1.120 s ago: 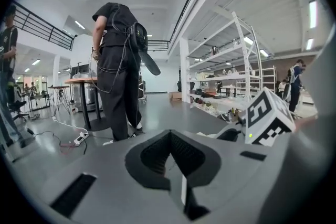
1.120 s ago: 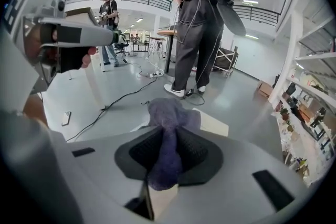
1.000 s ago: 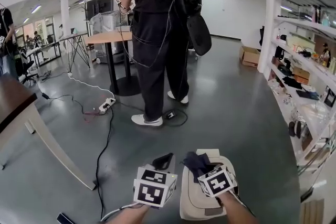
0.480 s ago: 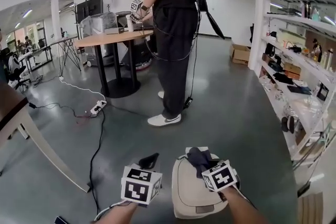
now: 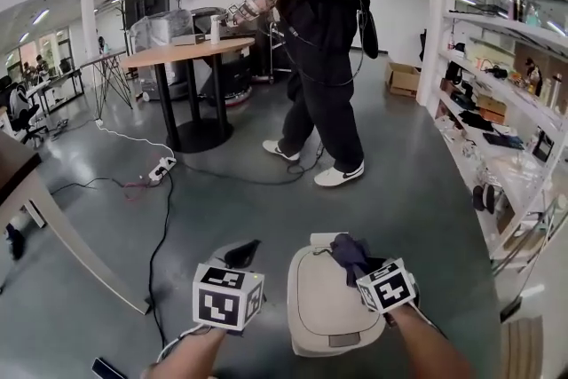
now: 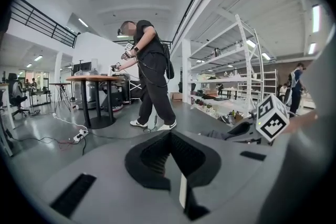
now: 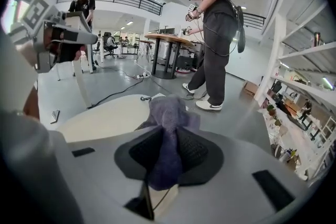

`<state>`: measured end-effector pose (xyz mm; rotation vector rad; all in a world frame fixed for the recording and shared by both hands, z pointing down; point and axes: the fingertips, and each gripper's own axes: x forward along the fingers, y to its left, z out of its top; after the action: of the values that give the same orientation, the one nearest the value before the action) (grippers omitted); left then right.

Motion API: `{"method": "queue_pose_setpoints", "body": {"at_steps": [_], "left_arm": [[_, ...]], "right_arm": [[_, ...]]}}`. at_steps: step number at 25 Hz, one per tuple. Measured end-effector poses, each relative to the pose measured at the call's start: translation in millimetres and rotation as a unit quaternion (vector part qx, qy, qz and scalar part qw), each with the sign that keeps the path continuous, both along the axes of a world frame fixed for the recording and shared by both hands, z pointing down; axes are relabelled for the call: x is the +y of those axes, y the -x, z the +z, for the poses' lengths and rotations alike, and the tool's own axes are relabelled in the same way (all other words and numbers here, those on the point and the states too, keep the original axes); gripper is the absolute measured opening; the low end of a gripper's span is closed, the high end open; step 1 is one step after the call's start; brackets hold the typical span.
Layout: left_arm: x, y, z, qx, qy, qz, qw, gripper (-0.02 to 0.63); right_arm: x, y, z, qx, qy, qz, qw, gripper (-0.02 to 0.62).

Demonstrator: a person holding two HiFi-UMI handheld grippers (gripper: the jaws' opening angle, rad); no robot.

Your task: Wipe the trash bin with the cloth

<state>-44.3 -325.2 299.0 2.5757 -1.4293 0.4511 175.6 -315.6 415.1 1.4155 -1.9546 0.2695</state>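
I record my right hand-held gripper clenched on the purple cloth, held over the far end of the beige trash bin, which stands on the floor. My left hand-held gripper is closed on nothing, beside the bin.

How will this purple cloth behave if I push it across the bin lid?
Probably floppy: the cloth droops and bunches beyond the right gripper, so it may fold under rather than slide flat. It looks light and fuzzy, likely dragging on the smooth trash bin lid.
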Motion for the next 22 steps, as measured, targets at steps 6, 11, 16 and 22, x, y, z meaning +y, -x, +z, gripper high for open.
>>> {"method": "queue_pose_setpoints", "body": {"at_steps": [6, 11, 16, 22], "left_arm": [[10, -20, 4, -0.006, 0.003, 0.021, 0.9997, -0.003], [7, -15, 5, -0.006, -0.001, 0.012, 0.9999, -0.003], [8, -18, 5, -0.005, 0.007, 0.01, 0.9999, -0.003], [15, -15, 6, -0.009, 0.013, 0.01, 0.9998, -0.003]], "right_arm": [[9, -29, 3, 0.02, 0.013, 0.027, 0.999, 0.08], [12, -41, 8, 0.013, 0.019, 0.043, 0.999, 0.08], [18, -9, -20, 0.014, -0.009, 0.015, 1.0, 0.08], [44, 80, -43, -0.014, -0.02, -0.076, 0.997, 0.08]]}}
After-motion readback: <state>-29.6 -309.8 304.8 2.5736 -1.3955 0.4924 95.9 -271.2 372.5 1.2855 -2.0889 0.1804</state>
